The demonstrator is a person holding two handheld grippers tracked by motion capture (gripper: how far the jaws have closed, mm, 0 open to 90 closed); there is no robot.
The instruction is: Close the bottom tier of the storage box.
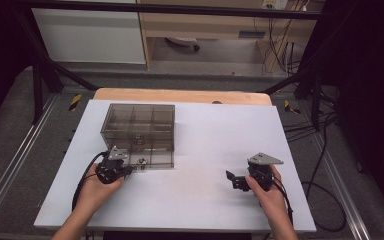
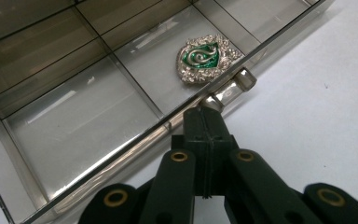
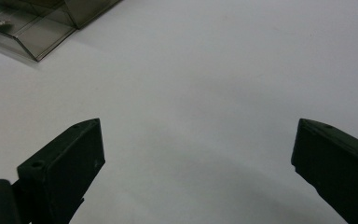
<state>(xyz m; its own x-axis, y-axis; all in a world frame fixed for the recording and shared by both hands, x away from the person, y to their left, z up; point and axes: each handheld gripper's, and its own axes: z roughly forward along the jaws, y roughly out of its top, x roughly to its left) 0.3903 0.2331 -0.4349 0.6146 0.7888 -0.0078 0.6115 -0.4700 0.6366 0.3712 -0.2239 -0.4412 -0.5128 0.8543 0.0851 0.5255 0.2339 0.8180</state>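
The smoky compartment box (image 1: 138,135) sits on the white bench (image 1: 205,150), left of centre. Its little handle (image 2: 229,89) lies right at the tip of the left gripper (image 2: 204,114), fingers closed, running along the front wall. The right gripper (image 3: 198,154) idles wide open, well apart. Green badge (image 2: 205,57) sits just behind the handle.

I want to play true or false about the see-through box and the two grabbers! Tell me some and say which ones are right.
1. A green and silver badge lies in the box. True.
2. The left gripper has its jaws wide open. False: they are shut, at the box's front edge by a small handle.
3. The right gripper is open above bare white table. True.
4. The right gripper holds the badge. False: nothing is between its jaws.
5. The box has several compartments. True.
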